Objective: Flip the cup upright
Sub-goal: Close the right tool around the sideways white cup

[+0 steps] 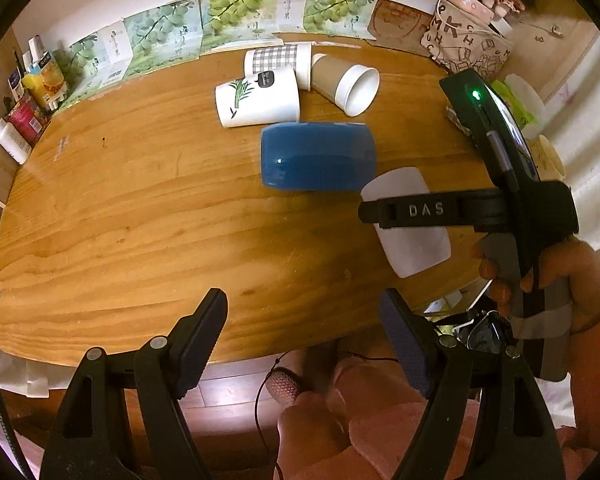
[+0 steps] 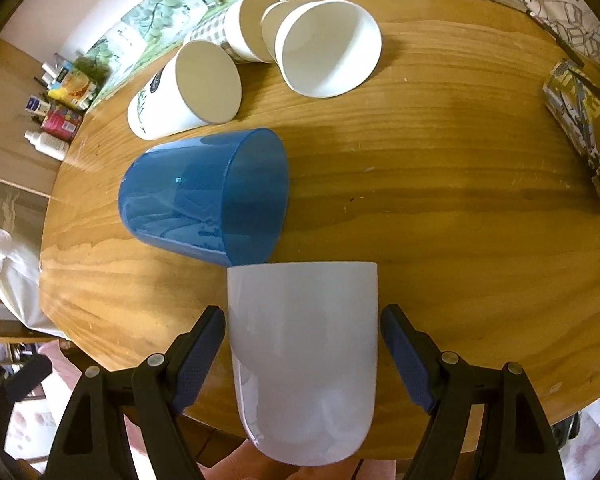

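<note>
Fingers of the right gripper (image 2: 302,344) stand spread on either side of the white cup (image 2: 304,356), which lies on its side at the near edge of the wooden table (image 2: 440,184), its rim just beside the blue cup (image 2: 204,204). Only the left wrist view shows the left gripper (image 1: 304,320), likewise spread and empty, short of the blue cup, and the person's hand (image 1: 548,280) gripping the right tool's handle.

My left wrist camera sits back past the near edge of the wooden table (image 1: 120,240), looking forward and down between its fingers (image 1: 204,332) across the whole top. My right wrist camera is much nearer and lower, the white cup (image 2: 304,360) filling the gap between its fingers. Both views share the blue cup (image 1: 318,156) and the paper cups (image 1: 260,96) ahead of the fingertips.
</note>
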The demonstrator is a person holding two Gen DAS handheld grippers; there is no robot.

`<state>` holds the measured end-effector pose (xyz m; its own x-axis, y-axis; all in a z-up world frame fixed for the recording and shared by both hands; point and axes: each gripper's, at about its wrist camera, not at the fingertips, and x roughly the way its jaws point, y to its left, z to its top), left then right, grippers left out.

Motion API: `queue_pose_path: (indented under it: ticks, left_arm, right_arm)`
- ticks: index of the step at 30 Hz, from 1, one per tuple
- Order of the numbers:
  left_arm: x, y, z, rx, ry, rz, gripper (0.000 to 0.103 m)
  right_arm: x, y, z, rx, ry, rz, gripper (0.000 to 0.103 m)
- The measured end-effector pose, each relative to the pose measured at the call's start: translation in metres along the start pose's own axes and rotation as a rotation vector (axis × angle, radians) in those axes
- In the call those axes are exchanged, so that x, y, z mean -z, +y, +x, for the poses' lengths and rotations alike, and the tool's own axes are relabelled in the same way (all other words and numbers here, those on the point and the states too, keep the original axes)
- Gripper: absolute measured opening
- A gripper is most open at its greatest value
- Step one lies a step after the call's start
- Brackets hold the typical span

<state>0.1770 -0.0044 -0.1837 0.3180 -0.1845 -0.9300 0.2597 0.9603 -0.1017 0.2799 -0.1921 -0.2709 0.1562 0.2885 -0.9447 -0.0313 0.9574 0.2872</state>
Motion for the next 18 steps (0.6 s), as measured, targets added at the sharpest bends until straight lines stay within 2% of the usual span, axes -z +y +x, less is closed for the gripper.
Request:
queue_pose_path:
  ticks: [15,18]
  left_arm:
    - [0.0082,0.0088,-0.0059,0.009,0.01,0.04,0.081]
    - [0.0091,0.0077,-0.0071,0.017,0.01,0.055,0.081]
  right_arm:
    - [-0.007,0.0016,0.0042,0.041,0.015,0.097,0.08]
    - [-0.0056,0.0059,0.0044,0.074,0.011,0.083,0.074]
